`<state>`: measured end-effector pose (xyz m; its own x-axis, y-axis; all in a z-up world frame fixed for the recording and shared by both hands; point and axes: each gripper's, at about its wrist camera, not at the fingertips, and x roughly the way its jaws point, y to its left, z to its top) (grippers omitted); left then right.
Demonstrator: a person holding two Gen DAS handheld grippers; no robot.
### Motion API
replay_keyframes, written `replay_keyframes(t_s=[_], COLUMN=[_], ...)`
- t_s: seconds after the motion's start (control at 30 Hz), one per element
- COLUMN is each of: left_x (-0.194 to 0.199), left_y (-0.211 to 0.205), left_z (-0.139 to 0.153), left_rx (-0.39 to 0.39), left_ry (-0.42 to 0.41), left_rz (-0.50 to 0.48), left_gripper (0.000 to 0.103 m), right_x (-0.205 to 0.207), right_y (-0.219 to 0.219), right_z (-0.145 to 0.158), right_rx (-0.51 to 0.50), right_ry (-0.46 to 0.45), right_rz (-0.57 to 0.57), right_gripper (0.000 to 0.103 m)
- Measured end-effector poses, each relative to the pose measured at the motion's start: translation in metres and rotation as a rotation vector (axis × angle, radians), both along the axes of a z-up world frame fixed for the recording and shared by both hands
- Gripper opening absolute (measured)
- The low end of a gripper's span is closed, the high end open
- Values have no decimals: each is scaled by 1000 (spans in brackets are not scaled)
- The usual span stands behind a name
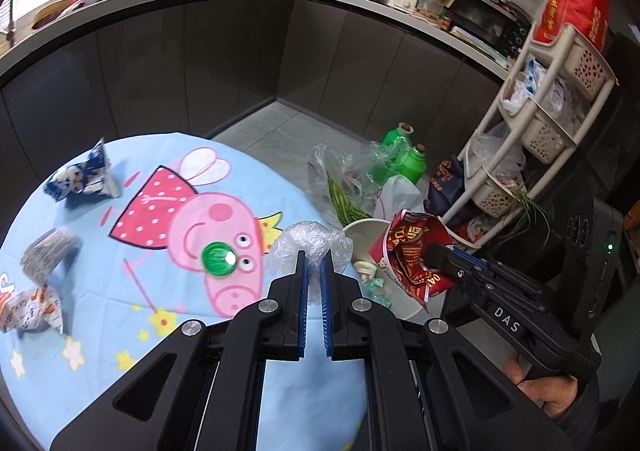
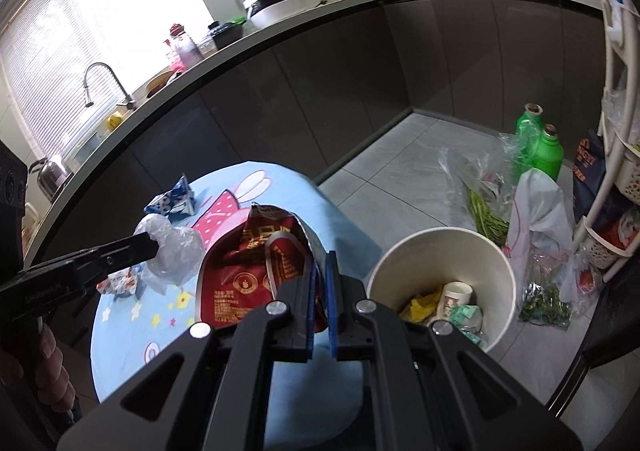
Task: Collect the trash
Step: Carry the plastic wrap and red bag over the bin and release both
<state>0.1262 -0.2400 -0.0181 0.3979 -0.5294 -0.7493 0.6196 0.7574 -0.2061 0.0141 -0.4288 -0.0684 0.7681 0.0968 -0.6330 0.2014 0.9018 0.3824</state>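
Left gripper [image 1: 314,259]: your jaws are clamped on a crumpled clear plastic wrap [image 1: 310,241], held above the table [image 1: 120,331] edge.
Right gripper [image 2: 320,263]: pinching the red snack bag [image 2: 248,271], beside the bin.
Bin [image 2: 496,271]: white, on the floor; holds one paper cup [image 2: 456,297], yellow and green scraps, possibly more underneath.
Table count: three wrappers, one green cap [image 1: 218,259].
Floor: two green bottles [image 2: 550,151].
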Motion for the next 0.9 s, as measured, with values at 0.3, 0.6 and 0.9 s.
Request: replay_keyframes(t_s=[0.3, 0.6, 0.9], left_x=[-2, 2, 8], left_y=[-46, -87, -136], left_z=[-4, -23, -56], left_rx=[16, 6, 60], left_ry=[8, 69, 124], left_rz=[-80, -160, -233], left_gripper=[6, 6, 6], right_x=[-16, -26, -24], right_y=[-39, -72, -97], right_z=[-17, -48, -84], right_rx=[25, 54, 81], right_ry=[31, 93, 165], right_rz=[-103, -179, -233], right_gripper=[8, 9, 9])
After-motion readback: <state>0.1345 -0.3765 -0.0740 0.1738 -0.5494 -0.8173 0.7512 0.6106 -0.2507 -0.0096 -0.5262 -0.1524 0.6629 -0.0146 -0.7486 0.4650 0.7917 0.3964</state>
